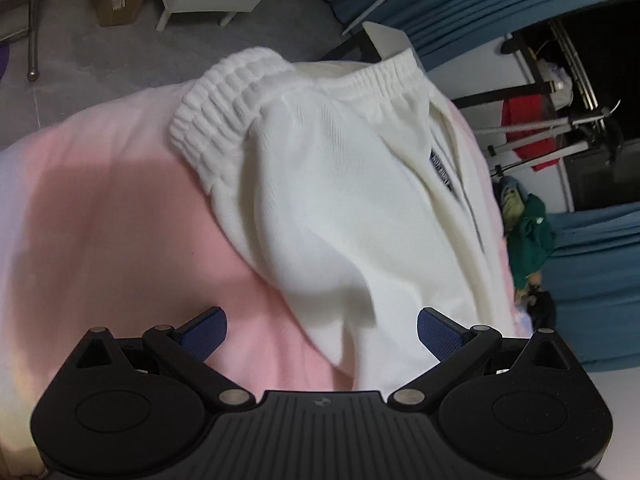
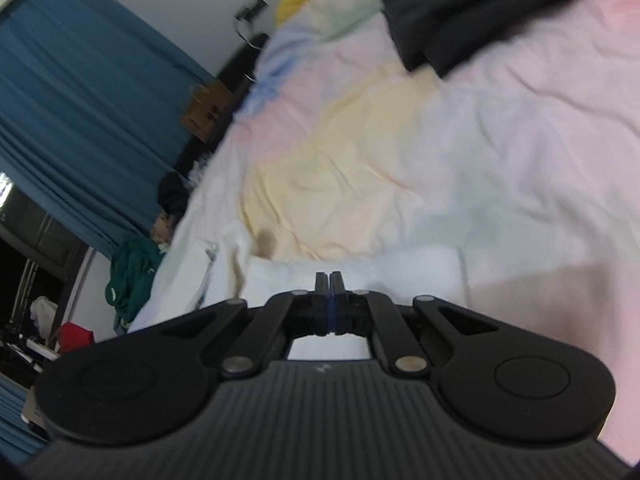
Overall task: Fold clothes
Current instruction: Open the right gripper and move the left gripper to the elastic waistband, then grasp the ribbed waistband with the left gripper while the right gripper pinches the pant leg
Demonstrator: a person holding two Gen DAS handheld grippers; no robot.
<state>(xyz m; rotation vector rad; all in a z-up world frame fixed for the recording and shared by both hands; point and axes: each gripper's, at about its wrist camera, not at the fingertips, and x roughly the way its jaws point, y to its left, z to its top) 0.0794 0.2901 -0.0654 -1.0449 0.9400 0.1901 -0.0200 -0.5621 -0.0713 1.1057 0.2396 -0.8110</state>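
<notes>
While L gripper (image 1: 322,334) wide: R gripper (image 2: 330,282) closed, cloth-pinch unclear.

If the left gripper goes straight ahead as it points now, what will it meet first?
Probably the white garment lying on the pink bedding; the left gripper has open jaws, and depth is unclear.

Bed (image 1: 100,208) under a pastel sheet (image 2: 500,152) of pink, yellow and pale blue patches, wrinkled. White trousers (image 1: 340,200) spread across the pink part, ribbed waistband (image 1: 224,108) bunched near the far edge. Dark garment (image 2: 480,8) heaped at a far corner, well apart from the white fabric.
</notes>
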